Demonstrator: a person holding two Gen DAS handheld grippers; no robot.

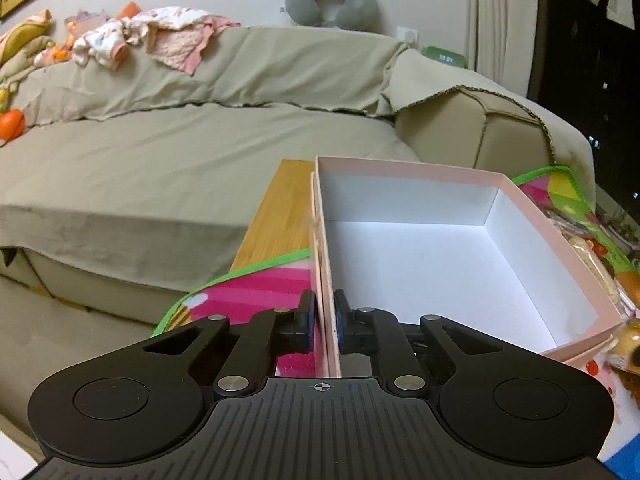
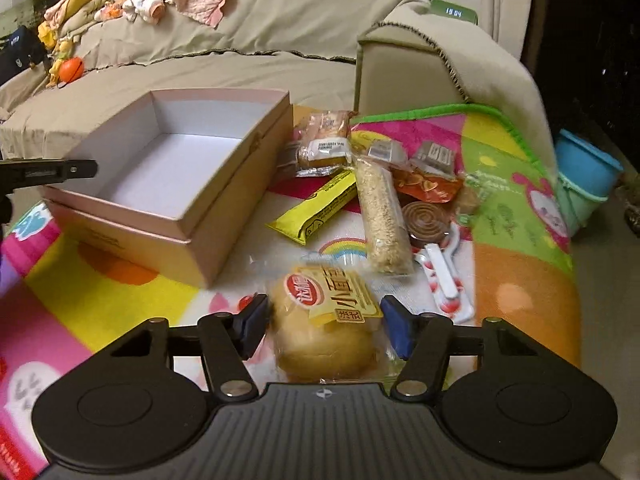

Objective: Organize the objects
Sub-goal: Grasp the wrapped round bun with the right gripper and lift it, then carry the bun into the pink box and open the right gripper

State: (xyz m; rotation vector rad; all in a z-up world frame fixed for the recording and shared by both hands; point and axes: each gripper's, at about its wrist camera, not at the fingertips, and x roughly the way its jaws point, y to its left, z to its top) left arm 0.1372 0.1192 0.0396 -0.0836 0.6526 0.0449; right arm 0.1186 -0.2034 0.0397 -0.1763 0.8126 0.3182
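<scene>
Green clock (image 2: pixel 455 11): shows 19:04 in pale digits, clear in the right wrist view, blurred in the left.
Wrapped bun (image 2: pixel 326 330): yellow label with large Chinese characters, the first reading 小; red round logo too blurred to read.
Wrapped cake (image 2: pixel 323 146): white sticker, print too small.

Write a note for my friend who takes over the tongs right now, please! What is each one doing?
Left tongs: shut on the near wall of the pink box, steadying it.
Right tongs: on either side of the wrapped bread bun; a firm grip isn't clear yet.
Things: the box sits open on the colourful mat, nothing in it. Beside it lie the yellow packet, the oat bar, a small cake packet, an orange packet and more snacks.
Done: nothing packed.
Left: probably bun into the box, then the rest.
</scene>
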